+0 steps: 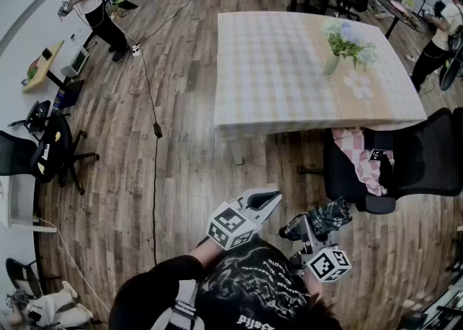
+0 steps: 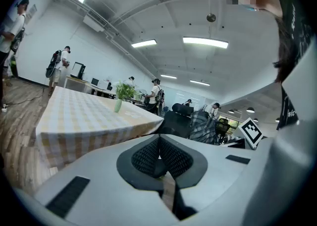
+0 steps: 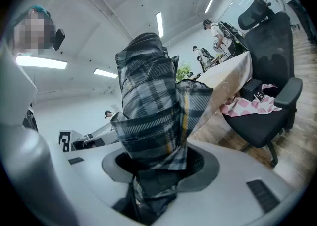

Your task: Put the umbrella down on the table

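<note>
Black printed shirt [image 1: 246, 281] fills the bottom of the head view, with both grippers just ahead of it. In the right gripper [image 1: 307, 238] the jaws are clamped on the folded plaid umbrella [image 1: 327, 218], which sticks forward over the wooden floor [image 1: 181, 169], near an office chair [image 1: 405, 169]. The left gripper [image 1: 265, 202] has its pads pressed together with nothing between them. The checked-cloth table [image 1: 289, 61] stands well apart, ahead. By my reading this is the carry stage. Next, the umbrella must be brought over a bare stretch of cloth, away from the flower vase [image 1: 343, 43], lowered until it rests, then let go.
</note>
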Demonstrator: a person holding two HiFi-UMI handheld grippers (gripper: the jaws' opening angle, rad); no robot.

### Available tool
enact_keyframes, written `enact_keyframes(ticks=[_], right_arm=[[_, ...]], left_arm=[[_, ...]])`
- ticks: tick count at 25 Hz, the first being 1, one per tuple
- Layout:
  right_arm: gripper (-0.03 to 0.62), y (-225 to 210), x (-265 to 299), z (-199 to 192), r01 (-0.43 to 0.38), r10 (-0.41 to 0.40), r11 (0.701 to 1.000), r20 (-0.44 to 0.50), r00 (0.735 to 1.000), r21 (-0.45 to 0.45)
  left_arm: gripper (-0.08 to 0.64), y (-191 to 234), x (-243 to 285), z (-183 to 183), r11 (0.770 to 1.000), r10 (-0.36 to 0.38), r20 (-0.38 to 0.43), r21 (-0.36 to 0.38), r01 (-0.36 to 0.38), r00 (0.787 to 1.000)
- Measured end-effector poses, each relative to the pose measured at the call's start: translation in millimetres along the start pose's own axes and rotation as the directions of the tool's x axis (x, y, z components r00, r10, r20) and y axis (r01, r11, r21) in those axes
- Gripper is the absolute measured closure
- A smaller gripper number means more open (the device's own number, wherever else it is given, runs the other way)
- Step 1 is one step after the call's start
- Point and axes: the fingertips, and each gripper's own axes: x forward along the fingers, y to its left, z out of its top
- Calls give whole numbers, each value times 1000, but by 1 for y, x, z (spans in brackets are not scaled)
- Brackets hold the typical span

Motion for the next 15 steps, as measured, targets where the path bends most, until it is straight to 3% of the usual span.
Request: enact_keyframes(ticks=[7,15], right_arm=[[392,-12,-1,3,77,-90,976,-54,994,-203],[391,-1,8,-4,62,-85,965,-79,993,-253]], left_arm=[[540,16,-3,-2,991,128,28,37,-129,991],[540,25,-14,-7,985,168,35,39,-169,985]])
